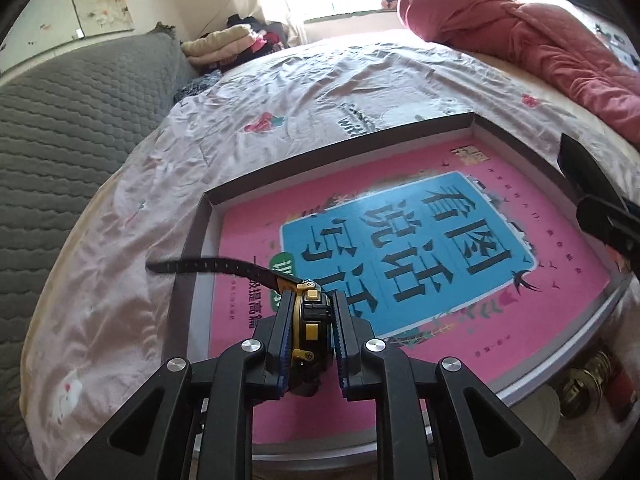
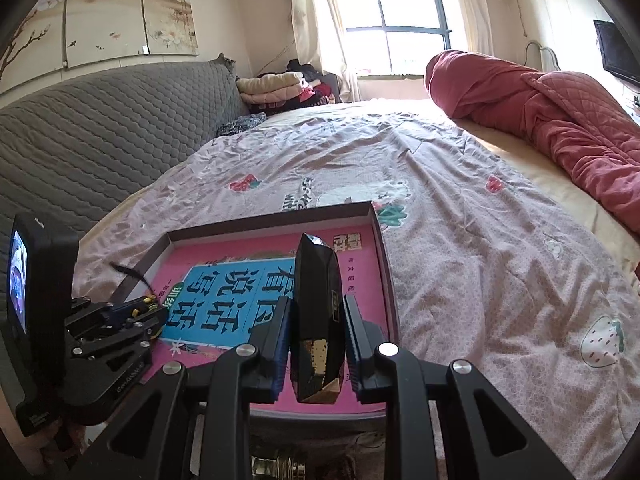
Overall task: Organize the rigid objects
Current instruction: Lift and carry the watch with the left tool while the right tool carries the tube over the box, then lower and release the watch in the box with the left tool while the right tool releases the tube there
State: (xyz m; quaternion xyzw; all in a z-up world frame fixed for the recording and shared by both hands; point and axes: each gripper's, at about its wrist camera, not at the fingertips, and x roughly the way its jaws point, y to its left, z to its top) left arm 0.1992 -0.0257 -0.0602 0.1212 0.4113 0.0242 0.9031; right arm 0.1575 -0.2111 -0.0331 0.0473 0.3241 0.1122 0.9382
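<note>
A home bedroom: a wide bed under a pink printed cotton sheet (image 2: 460,208), a rolled red quilted blanket (image 2: 540,112), a grey quilted headboard (image 2: 100,120), folded clothes (image 2: 276,84), a curtained window (image 2: 400,12).

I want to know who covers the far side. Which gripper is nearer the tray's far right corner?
Right. The right gripper with its black box hangs over the tray's right half; the left gripper is at the near left.

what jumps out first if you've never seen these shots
The bright pink book with its blue title panel, lying in a shallow open box on the bed, grabs the eye. Over it, the left claw is clamped on a black and yellow watch, and the right claw grips a glossy black faceted box.
</note>
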